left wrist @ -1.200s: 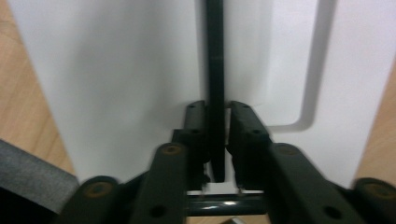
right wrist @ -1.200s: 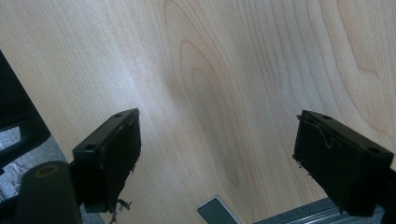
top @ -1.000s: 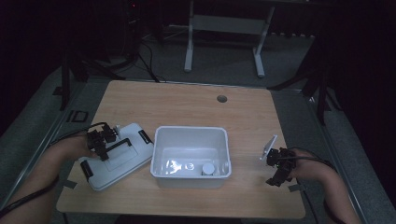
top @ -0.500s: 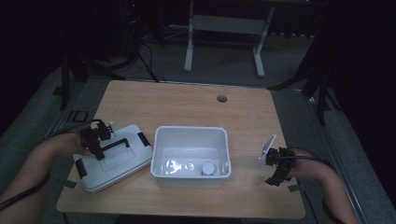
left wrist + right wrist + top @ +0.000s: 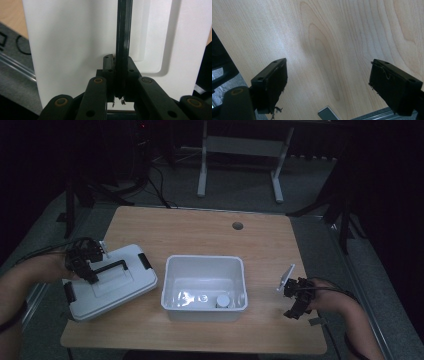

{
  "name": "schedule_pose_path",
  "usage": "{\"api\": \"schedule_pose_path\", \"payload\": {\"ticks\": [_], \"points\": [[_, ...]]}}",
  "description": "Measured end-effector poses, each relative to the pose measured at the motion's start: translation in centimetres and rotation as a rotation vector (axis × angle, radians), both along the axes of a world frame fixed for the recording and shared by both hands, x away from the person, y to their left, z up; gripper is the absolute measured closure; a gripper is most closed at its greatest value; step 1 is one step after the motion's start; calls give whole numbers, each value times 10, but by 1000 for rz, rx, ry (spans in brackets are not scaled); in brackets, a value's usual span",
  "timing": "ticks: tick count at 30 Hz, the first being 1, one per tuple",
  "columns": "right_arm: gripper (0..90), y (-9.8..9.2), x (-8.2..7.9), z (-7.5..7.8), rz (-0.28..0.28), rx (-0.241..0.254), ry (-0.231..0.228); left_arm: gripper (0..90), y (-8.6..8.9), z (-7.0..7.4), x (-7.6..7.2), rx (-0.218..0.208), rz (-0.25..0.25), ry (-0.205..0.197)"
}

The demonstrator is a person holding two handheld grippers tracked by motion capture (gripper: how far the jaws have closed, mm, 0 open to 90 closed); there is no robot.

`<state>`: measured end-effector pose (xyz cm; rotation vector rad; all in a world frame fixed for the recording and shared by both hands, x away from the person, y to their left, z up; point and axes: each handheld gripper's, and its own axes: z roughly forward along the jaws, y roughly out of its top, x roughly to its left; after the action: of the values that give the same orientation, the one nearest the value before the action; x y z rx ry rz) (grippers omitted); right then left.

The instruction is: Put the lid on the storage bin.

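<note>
the left gripper (image 5: 89,265) now stands higher than a second ago, and the white plastic lid with black handle (image 5: 110,281), near the left edge of the light wooden table (image 5: 210,227), tilts up with it, so the lifting seems started. its jaws are clamped together on the black handle (image 5: 123,45). the white rectangular plastic bin (image 5: 205,287) sits in the middle, uncovered. the right gripper (image 5: 296,299) waits near the right edge, fingers (image 5: 273,82) wide apart, holding nothing.
</note>
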<state>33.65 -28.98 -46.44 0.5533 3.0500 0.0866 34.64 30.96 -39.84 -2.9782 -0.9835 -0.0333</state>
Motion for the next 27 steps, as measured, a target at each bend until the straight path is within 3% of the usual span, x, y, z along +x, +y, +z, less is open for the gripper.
{"api": "schedule_pose_path", "payload": {"ticks": [4, 8, 11, 16, 21, 27], "points": [[146, 1, 0, 2, 0, -2, -2, 832, 0, 20, -4, 6, -17, -11], [146, 2, 0, 2, 4, 0, -3, 832, -4, 43, -6, 13, -21, -69], [146, 1, 1, 2, 3, 1, -3, 832, -11, 58, -8, -4, -32, -72], [146, 2, 1, 2, 1, 0, -3, 832, -28, 75, -7, 21, -67, -95], [146, 2, 1, 3, -1, 2, -5, 832, -51, 88, -4, 2, -119, -116], [146, 2, 0, 4, -2, 2, -2, 832, -83, 90, 3, -22, -189, -118]]}}
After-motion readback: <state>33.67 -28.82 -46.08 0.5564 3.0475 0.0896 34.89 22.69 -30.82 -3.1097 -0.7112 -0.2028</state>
